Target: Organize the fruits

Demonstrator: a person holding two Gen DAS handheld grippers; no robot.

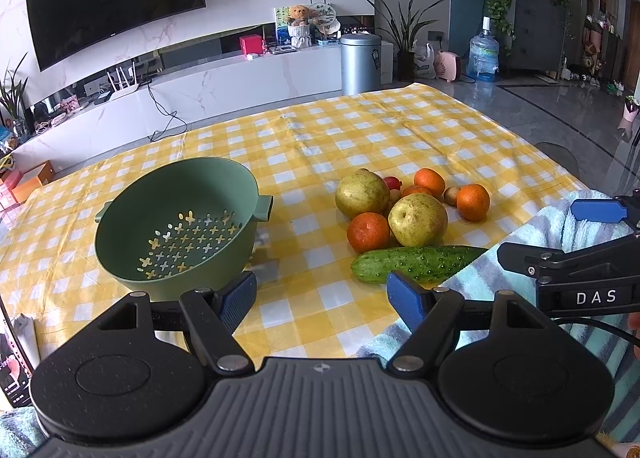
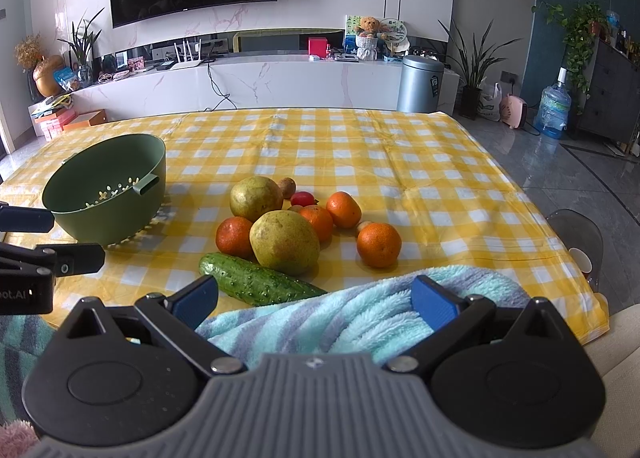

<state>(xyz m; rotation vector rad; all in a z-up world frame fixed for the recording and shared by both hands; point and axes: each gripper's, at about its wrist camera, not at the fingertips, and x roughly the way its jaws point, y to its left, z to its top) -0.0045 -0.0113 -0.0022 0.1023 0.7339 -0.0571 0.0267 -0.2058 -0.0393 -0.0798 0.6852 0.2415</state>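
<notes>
Left gripper and right gripper: fingers wide, empty. Pears, oranges and a green bumpy cucumber cluster mid-frame on the yellow checked surface. The green perforated plastic colander stands empty, left of centre.

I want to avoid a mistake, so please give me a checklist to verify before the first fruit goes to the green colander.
1. Left gripper open and holding nothing: ok.
2. Right gripper open and holding nothing: ok.
3. Green colander holds no fruit and has room: ok.
4. Fruits reachable: the cucumber lies nearest, in front of a pear and an orange: ok.
5. Striped towel covers the cucumber's end, may snag: not ok.
6. Colander steady on the tablecloth: cannot tell.
</notes>
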